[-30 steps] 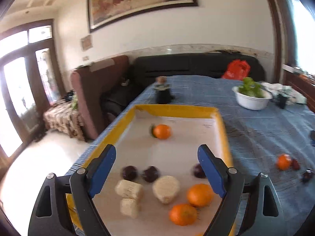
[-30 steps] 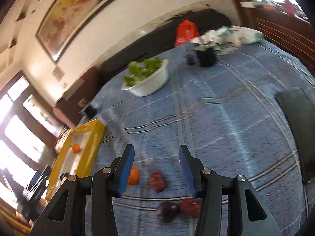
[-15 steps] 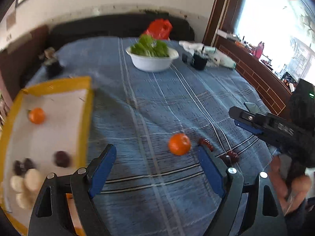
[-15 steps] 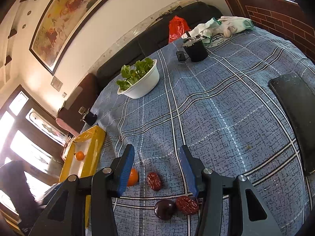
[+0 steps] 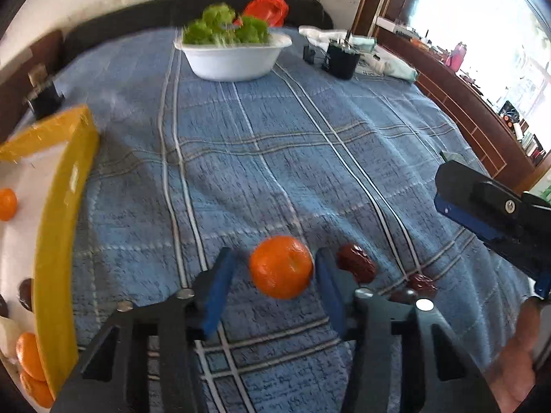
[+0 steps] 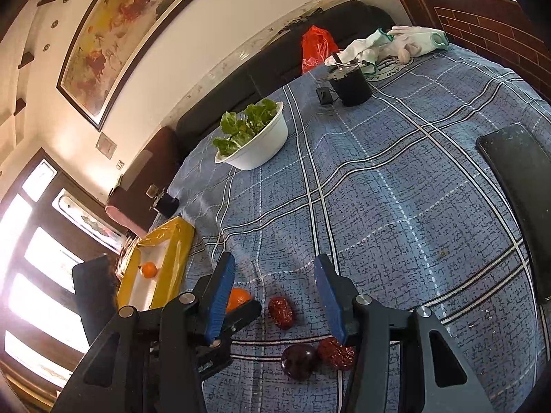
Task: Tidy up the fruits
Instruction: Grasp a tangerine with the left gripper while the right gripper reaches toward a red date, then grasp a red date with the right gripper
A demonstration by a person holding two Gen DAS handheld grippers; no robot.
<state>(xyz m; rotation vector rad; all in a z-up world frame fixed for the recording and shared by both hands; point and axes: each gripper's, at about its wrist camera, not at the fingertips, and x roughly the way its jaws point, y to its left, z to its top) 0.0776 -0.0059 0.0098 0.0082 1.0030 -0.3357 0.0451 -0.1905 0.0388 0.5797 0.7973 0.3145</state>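
Left hand-held gripper [image 5: 273,268] has swung off the yellow tray [image 5: 58,241] and come down around the loose orange [image 5: 280,266] on the blue-checked counter [image 5: 310,155]; its jaws have just been closing, right pad at the peel, left pad still apart. Pickup for the tray looks imminent. Right hand-held gripper [image 6: 273,284] hovers partly open, empty, above a red date [image 6: 280,312]; only the right wrist view shows the dark plum [image 6: 299,361].

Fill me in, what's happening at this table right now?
A person with tongs in each hand is sorting fruit into a yellow tray. The left tongs have just been closing around a loose tangerine on the blue tablecloth; the right pad looks about touching, the left shows a gap. The right tongs hang open above a red date, gripping nothing. Another date and a dark plum lie nearer the camera. The tray already holds tangerines.
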